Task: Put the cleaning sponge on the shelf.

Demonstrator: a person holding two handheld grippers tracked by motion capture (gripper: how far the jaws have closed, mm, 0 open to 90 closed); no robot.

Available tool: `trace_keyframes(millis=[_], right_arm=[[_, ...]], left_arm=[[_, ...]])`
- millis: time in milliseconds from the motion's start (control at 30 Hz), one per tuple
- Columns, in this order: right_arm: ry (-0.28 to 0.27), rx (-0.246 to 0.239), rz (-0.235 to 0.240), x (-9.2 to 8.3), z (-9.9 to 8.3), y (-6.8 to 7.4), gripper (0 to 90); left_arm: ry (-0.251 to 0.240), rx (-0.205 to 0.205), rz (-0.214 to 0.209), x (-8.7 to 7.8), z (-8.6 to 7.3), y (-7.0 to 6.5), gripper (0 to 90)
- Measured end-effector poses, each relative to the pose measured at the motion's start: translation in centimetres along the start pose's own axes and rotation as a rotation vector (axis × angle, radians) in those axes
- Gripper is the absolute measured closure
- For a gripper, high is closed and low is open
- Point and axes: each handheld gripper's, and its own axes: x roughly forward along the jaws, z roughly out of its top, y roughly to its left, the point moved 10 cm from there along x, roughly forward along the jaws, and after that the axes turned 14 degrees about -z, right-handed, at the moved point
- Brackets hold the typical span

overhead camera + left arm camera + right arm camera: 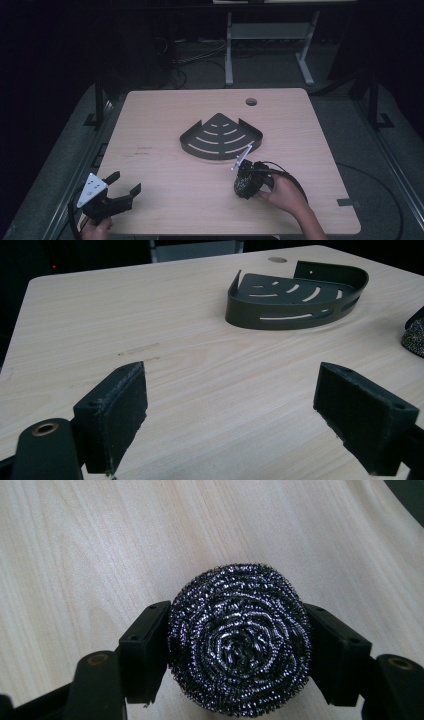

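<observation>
**Between the right jaws: a steel scourer, clamped**

Between the pads of the right gripper [240,645] sits a round steel scourer [239,642], pressed on both flanks. It is a dark, glinting ball of wound wire, its coils spiralling in to a centre that faces the right gripper view's camera. It bulges a little above and below the pads. Bare pale wood lies behind it.

In the high view the right gripper [246,181] holds the scourer [243,184] low over the table [165,200], right of centre and toward the near edge. Just beyond it lies a black fan-shaped rack [221,136] with curved slots and a low rim; its near rim is close to the gripper's top plate. Wood is free to the scourer's left and front.

The left gripper [124,184] hangs at the near left corner, its jaws wide apart with nothing between them. From the left gripper view the rack [295,295] stands well off across open tabletop, and a cable hole [251,101] sits near the far edge.
</observation>
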Motion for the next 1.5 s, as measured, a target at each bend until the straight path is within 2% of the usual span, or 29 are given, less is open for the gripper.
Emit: trace_keyframes(millis=[267,367,933,1100,1500], right_arm=[[-0.009,-0.01,0.011,-0.3,0.1,0.2,32.9],[-0.012,-0.02,0.002,-0.7,0.3,0.1,32.9],[-0.039,-0.049,0.022,-2.6,3.3,-0.9,32.9],[-0.053,-0.047,0.043,-3.0,4.3,-1.5,32.9],[-0.061,-0.028,0.044,-3.7,6.5,-3.9,32.9]], left_arm=[[0.0,-0.001,0.002,0.0,0.0,0.0,13.2],[-0.002,-0.002,0.001,0.0,0.1,0.0,13.2],[-0.01,-0.001,-0.002,0.0,0.2,-0.1,13.2],[-0.007,-0.003,-0.002,0.0,0.1,-0.1,13.2],[-0.008,0.0,-0.003,0.1,0.2,-0.2,13.2]])
